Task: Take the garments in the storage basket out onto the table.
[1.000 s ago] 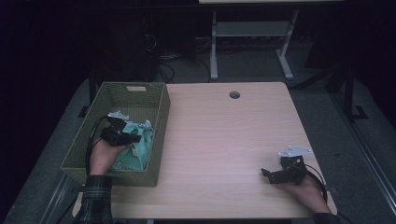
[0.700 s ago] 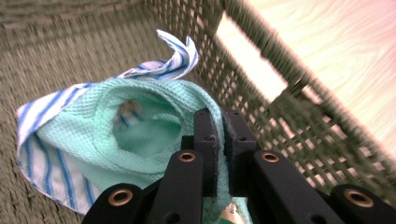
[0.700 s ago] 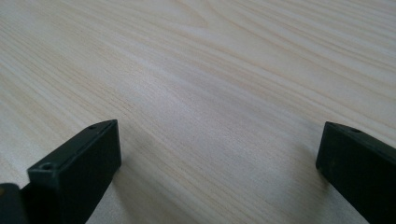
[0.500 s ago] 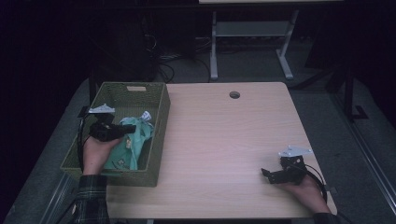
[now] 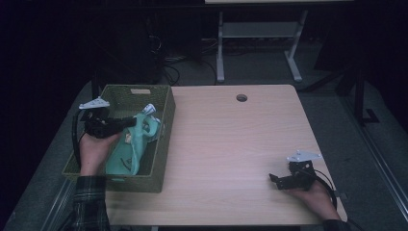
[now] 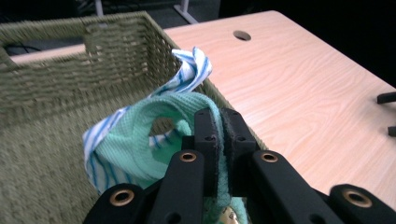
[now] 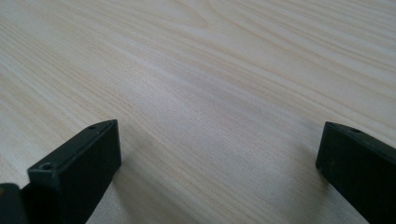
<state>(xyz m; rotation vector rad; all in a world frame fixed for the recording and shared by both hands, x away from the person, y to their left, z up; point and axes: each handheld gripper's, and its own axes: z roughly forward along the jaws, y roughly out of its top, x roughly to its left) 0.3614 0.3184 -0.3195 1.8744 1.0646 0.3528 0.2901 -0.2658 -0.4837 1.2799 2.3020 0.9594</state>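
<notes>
High view: the left gripper is hanging over the basket at the table's left edge, pinching a green cloth that is draping down into the basket, while the right gripper is resting on the table near its front right corner. Left gripper view: the jaws are standing nearly together, clamping a fold of the green cloth, with a blue-striped cloth bunching beside it against the basket wall. Right gripper view: the jaws are standing wide apart over bare table, gripping nothing.
</notes>
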